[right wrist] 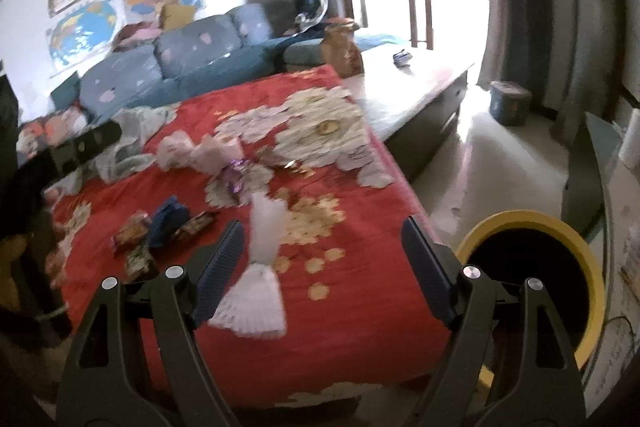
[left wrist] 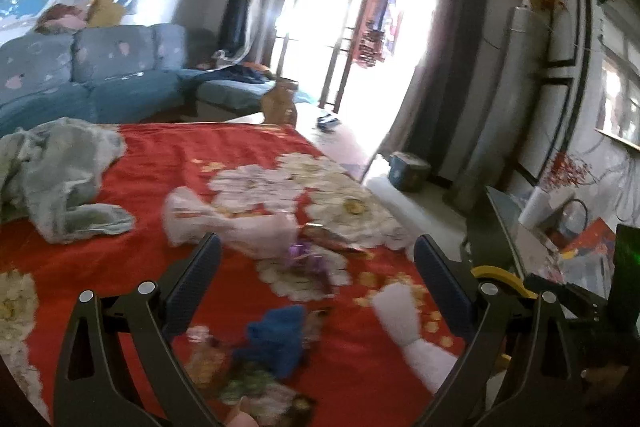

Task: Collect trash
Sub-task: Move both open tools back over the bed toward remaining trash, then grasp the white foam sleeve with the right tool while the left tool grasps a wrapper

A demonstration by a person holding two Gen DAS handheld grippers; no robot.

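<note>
Trash scattered over red flowered cloth [right wrist: 360, 327] on the worktop, listed left to right as the right wrist view gives it: grey crumpled cloth [right wrist: 136, 131] at far left, colourful snack wrappers [right wrist: 136, 247] with a blue scrap [right wrist: 170, 219] beside them, pink plastic bag [right wrist: 188, 151] further back, purple foil wrapper [right wrist: 236, 175] near the middle, then white paper piece [right wrist: 264, 251]. White paper lying just ahead of right claw [right wrist: 320, 247], toward its left finger, long axis running away from the camera. Right claw wide, nothing between the pads. Left claw [left wrist: 318, 267] also wide and empty, wrappers and blue scrap low between its fingers. Right hand judged nearer to the white paper; yellow-rimmed bin [right wrist: 532, 267] just beside it at right. Printing on wrappers and wall posters blurred, not readable.
</note>
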